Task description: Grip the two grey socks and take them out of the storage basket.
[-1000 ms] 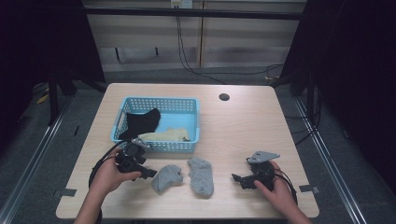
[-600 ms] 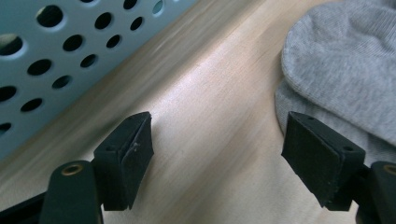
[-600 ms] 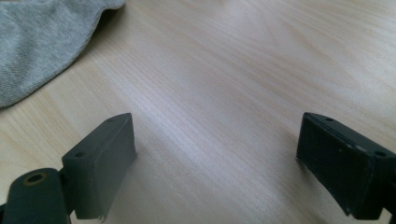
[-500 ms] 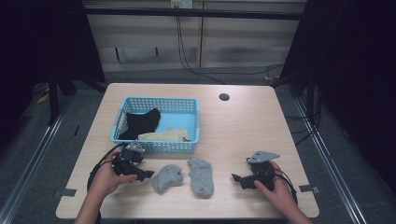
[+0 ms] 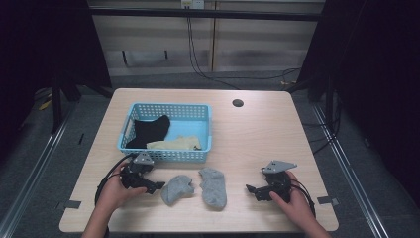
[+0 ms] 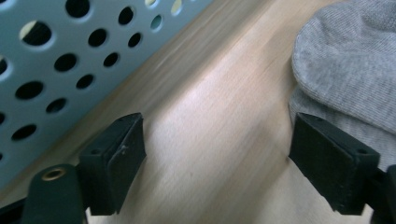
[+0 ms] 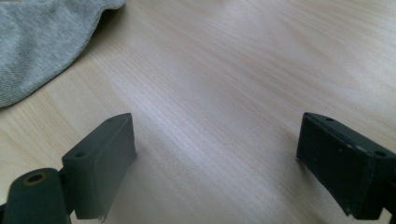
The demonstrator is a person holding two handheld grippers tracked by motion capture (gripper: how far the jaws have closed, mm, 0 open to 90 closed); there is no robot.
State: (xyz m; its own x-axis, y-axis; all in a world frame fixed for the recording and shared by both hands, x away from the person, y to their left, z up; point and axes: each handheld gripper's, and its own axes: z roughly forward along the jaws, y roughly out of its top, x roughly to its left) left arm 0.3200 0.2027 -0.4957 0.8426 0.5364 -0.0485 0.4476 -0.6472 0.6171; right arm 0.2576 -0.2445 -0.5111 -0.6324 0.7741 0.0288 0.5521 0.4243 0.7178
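Two grey socks lie on the wooden table in front of a blue basket (image 5: 171,105): a crumpled one (image 5: 177,188) and a flatter one (image 5: 214,186). My left gripper (image 5: 154,186) rests low at the crumpled sock's left edge. Its jaws have just been opening, with only bare wood between them. In the left gripper view that gripper (image 6: 217,158) stands open, and the grey sock (image 6: 355,70) lies by its right jaw. My right gripper (image 5: 251,190) is open over bare table, to the right of the flatter sock. In the right gripper view (image 7: 219,158) the sock (image 7: 42,42) is at the upper left.
The basket holds a black sock (image 5: 148,131) and a cream sock (image 5: 173,144); its perforated wall (image 6: 70,60) runs close beside my left gripper. A dark round cable hole (image 5: 237,103) sits near the table's far edge. Dark racks flank the table.
My left gripper has sunk from the basket's front wall down to the table beside the crumpled grey sock. My right gripper has kept still.
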